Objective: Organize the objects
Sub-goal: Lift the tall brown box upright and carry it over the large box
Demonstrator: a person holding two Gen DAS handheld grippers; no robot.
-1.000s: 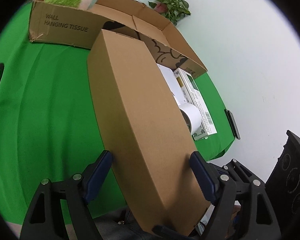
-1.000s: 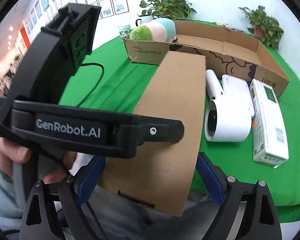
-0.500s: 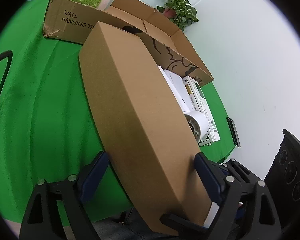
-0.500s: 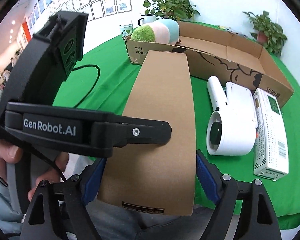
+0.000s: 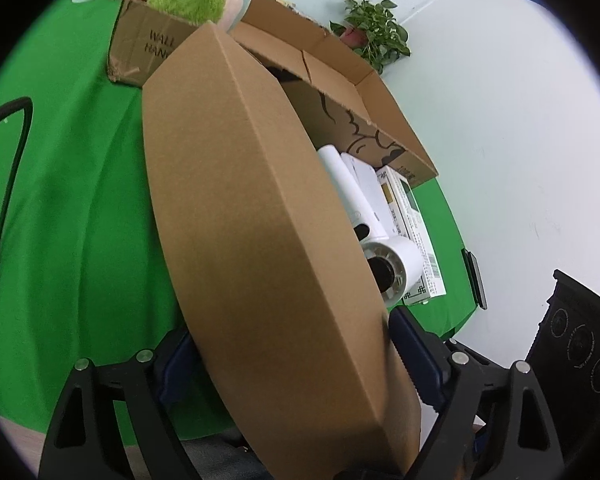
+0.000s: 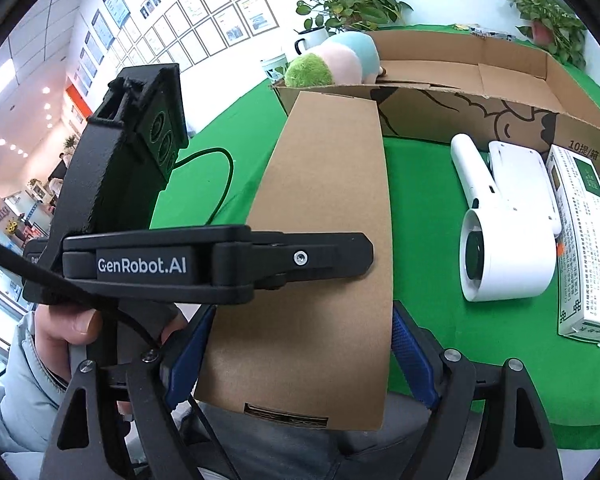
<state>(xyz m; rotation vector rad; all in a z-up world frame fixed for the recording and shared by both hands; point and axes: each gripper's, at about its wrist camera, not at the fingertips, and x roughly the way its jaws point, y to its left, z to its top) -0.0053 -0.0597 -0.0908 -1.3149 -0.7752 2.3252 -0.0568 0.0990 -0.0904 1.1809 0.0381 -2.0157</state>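
A long flat box (image 6: 324, 248) lies lengthwise on the green desk (image 6: 440, 208), its near end overhanging the desk's edge. Left gripper (image 5: 296, 364): jaws closing, box between them, pads at both long sides. Right gripper (image 6: 300, 360): jaws clamped on the box's near end, pads pressed to both sides. The left hand (image 6: 72, 332) grips its handle beside the box. Behind stands an open carton (image 6: 480, 80) with a plush toy (image 6: 332, 64) at its left end. Right of the box lie a white device (image 6: 504, 232) and a printed pack (image 6: 584, 240), side by side.
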